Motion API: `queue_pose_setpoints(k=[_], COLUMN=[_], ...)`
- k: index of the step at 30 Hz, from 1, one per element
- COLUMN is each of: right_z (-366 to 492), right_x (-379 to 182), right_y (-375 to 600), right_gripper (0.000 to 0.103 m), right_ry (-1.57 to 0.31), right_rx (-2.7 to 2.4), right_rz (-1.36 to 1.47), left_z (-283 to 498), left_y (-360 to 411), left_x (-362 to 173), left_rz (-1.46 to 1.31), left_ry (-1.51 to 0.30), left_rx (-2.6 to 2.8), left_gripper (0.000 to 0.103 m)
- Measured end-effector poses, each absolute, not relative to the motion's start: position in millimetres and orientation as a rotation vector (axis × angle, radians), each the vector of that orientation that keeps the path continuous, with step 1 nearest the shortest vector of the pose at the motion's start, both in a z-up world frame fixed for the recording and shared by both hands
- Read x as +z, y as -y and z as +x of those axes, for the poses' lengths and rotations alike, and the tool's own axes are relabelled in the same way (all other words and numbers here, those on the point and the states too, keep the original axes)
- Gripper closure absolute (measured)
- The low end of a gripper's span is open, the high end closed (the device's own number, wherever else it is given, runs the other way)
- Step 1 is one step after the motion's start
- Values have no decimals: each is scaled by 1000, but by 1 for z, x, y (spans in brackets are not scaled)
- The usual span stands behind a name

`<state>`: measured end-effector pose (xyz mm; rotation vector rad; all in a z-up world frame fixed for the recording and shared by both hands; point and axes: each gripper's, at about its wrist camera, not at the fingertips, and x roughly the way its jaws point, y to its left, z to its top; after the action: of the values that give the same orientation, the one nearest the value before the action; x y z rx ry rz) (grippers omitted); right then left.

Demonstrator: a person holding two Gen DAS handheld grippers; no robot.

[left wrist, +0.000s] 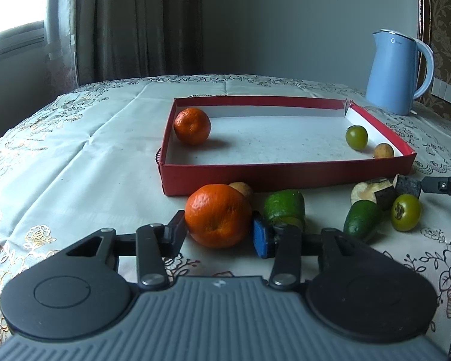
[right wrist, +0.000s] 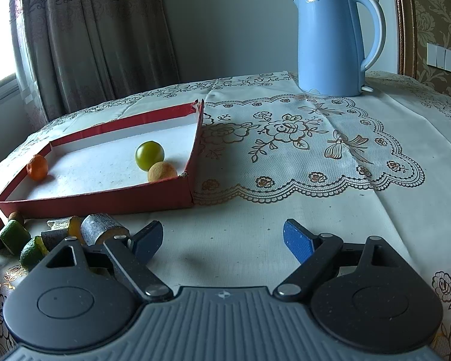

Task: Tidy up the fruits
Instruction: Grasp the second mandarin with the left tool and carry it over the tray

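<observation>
A red tray (left wrist: 285, 177) with a white floor holds a small orange (left wrist: 192, 126), a green round fruit (left wrist: 357, 137) and a tan longan (left wrist: 383, 151). In front of it my left gripper (left wrist: 219, 234) has its pads on both sides of a large orange (left wrist: 218, 215) that rests on the cloth. A longan (left wrist: 243, 189), green avocado pieces (left wrist: 284, 206), a dark chunk (left wrist: 385, 194) and a green persimmon (left wrist: 406, 212) lie beside it. My right gripper (right wrist: 222, 240) is open and empty over bare cloth, right of the tray (right wrist: 105, 198).
A blue kettle (left wrist: 397, 72) stands at the back right of the table; it also shows in the right wrist view (right wrist: 333, 42). A lace mat (right wrist: 300, 150) lies right of the tray. Curtains hang behind the table.
</observation>
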<state>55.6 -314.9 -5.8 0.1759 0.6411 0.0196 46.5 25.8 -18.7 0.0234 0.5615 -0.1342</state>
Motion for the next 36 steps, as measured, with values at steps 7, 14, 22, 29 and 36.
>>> queue_pose_setpoints(k=[7,14,22,29,36], right_z=[56,56,56,56,57], right_x=[-6,-6,-6,-6,-7], right_y=[315,314,314,314,312], right_gripper=[15,15,15,15,13], right_ry=[-641,-641,-641,-642,-646], right_rx=[20,19,19,19,20], right_rz=[175,176,175,173,164], left_z=[46,54,96,159,201], left_y=[-29,-22,-4,8,25], left_x=[-9,8,25,26,19], left_rz=[5,13,26,22,54], left_ry=[-546,-513,-494,-549,-580], left_rx=[-130,-150,-152,-109,-50], left_gripper=[62,62,62,62,61])
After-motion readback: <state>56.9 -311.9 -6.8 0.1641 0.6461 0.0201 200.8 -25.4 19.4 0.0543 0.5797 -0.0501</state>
